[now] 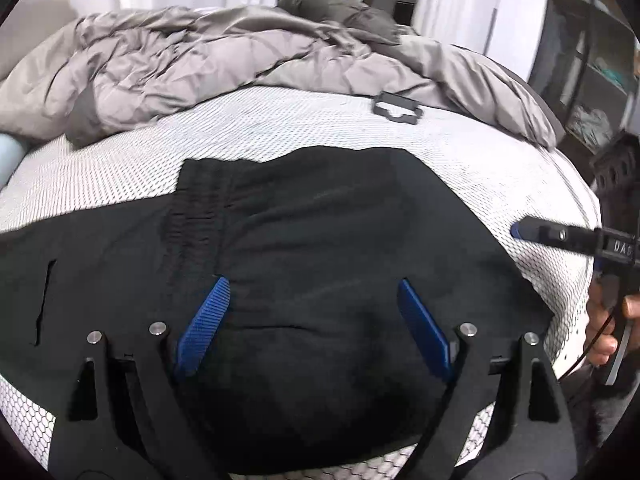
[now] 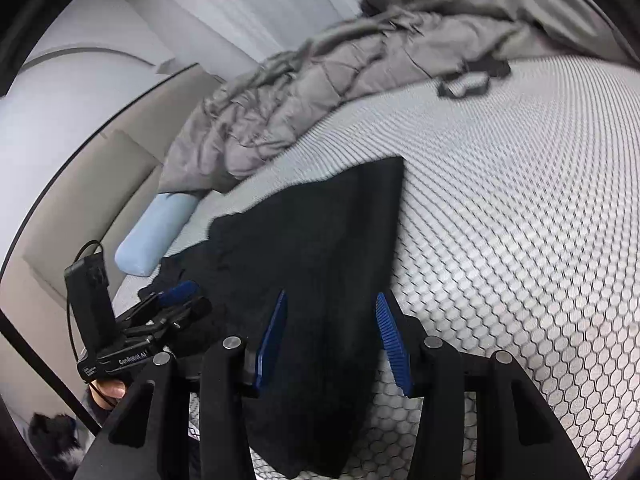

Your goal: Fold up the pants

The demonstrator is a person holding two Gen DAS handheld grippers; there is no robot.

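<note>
While the pants (image 1: 320, 240) are lying under the left gripper (image 1: 312, 300), both grippers are gaping, right gripper (image 2: 332, 312) straddling their edge beside bare mattress (image 2: 520, 220).

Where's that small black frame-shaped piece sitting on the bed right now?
The black frame-shaped piece lies on the white mesh mattress, past the far edge of the black pants and right beside the rumpled grey comforter, upper right in both views.
</note>
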